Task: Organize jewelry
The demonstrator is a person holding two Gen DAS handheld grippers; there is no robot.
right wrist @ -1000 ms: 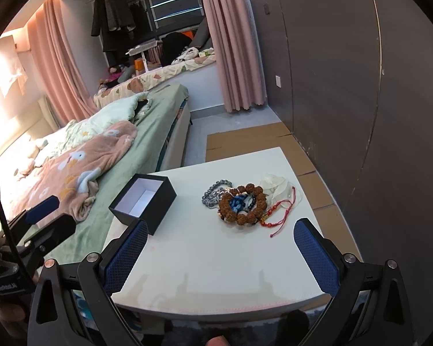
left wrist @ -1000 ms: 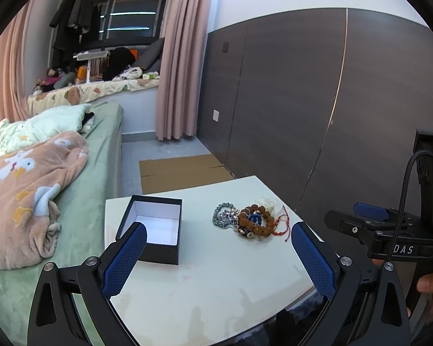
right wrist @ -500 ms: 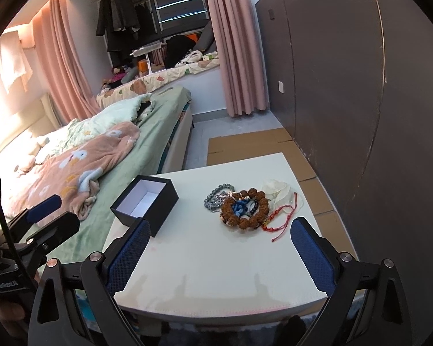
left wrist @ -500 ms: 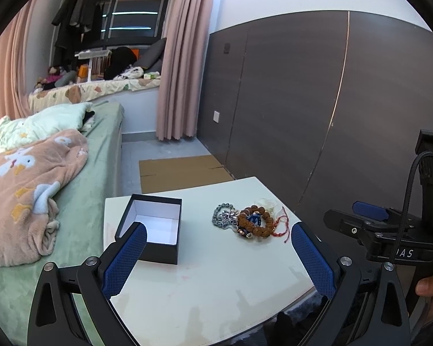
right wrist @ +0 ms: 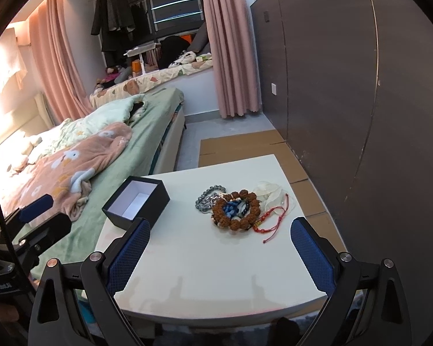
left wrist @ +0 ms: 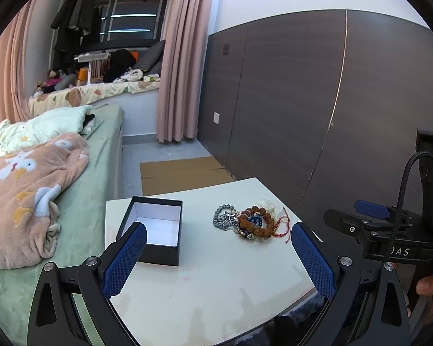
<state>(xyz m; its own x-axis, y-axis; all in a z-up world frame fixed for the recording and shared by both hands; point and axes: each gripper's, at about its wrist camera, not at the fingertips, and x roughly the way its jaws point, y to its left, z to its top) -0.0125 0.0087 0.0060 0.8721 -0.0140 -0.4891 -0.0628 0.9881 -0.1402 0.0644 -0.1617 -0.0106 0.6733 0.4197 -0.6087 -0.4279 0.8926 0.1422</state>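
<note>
It was a home bedroom: a green bed [left wrist: 95, 190] with blankets, pink curtains [left wrist: 179, 57], clothes [right wrist: 112, 20] hanging by the window.

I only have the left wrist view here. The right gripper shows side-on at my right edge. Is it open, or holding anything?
Observer: Its own camera shows the right gripper wide open and empty, facing the bracelet pile.
Operator: What's the pale sliver behind that pile?
Observer: A white translucent piece, maybe a pouch, lying flat, with the red cord bracelet crossing its edge.
Operator: Where does the left gripper sit, seen from outside?
Observer: Off the table's left edge, past the black box, with the green bed behind it.
</note>
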